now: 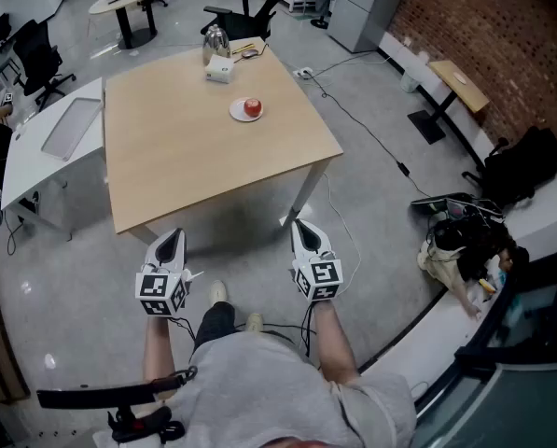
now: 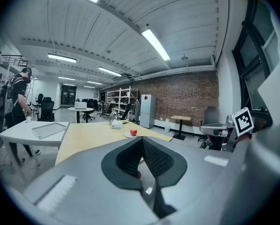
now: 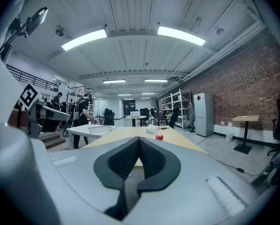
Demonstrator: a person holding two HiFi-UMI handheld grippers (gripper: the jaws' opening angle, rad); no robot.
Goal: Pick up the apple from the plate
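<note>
Both my tools are empty and their jaws are pressed together. The left tool [image 1: 170, 243] and the right tool [image 1: 303, 232] hang well apart from the plate [image 1: 240, 115], out past the near edge of the table [image 1: 185, 166] that the plate sits on.

What could go wrong, as I see it:
- If I reach the plate with the jaws together like this, the tips would just poke the apple [image 1: 253, 107]. It is round, so I think it would roll off the plate.
- If I come in too low, a jaw could catch the rim of the plate and push it along the table.
- If I squeeze off to one side, the apple could pop out and fall.
- A white box [image 1: 219, 70] sits near the plate, on its far side, and a kettle [image 1: 215, 40] stands farther behind that. Reaching too far could bump the box.
- A cable [image 1: 357, 119] lies on the floor to the right of the plate, past the table. Feet could catch on it if I walk round that way.

What holds what:
- The plate holds only the red apple, sitting about in its middle.
- A tray [image 1: 71, 129] lies far to the left of the plate. I see nothing in it.
- I cannot tell what is inside the box or the kettle.
</note>
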